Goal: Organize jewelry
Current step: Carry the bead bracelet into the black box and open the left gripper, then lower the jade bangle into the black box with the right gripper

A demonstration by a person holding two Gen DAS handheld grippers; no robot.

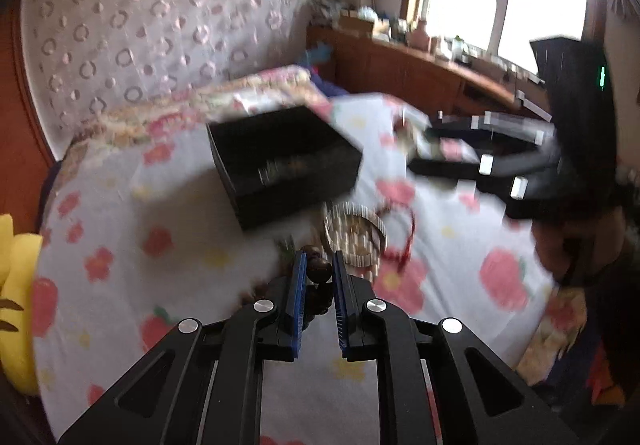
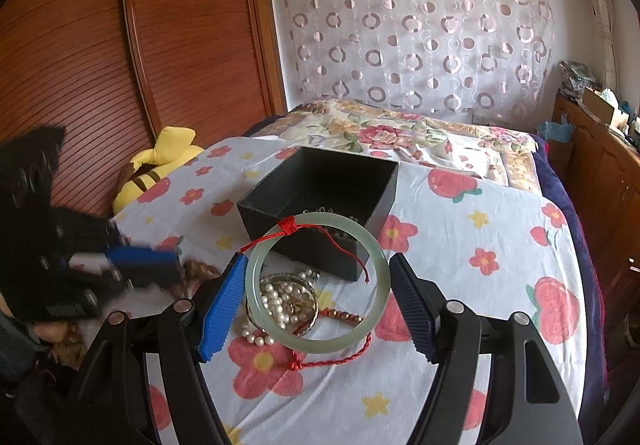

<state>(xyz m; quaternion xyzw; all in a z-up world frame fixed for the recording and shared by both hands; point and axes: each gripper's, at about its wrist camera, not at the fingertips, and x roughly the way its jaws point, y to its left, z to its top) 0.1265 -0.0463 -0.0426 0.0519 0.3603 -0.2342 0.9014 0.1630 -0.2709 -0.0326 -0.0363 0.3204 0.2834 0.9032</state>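
Note:
A black open box [image 2: 320, 205] sits on the flowered bedsheet, with some jewelry inside; it also shows in the left wrist view [image 1: 280, 161]. My right gripper [image 2: 318, 285] is shut on a pale green jade bangle [image 2: 378, 257] tied with red cord, held above a round tin [image 2: 286, 299] of pearls and a red braided cord [image 2: 340, 357]. My left gripper [image 1: 319, 277] is shut on a dark brown bead bracelet [image 1: 318, 273], next to the tin [image 1: 356, 235]. The left gripper appears blurred at the left of the right wrist view [image 2: 144, 265].
A yellow plush toy [image 2: 160, 165] lies at the bed's left edge by a wooden wardrobe [image 2: 120, 45]. A wooden cabinet [image 2: 600, 173] with clutter runs along the right. A floral quilt [image 2: 400, 137] lies behind the box.

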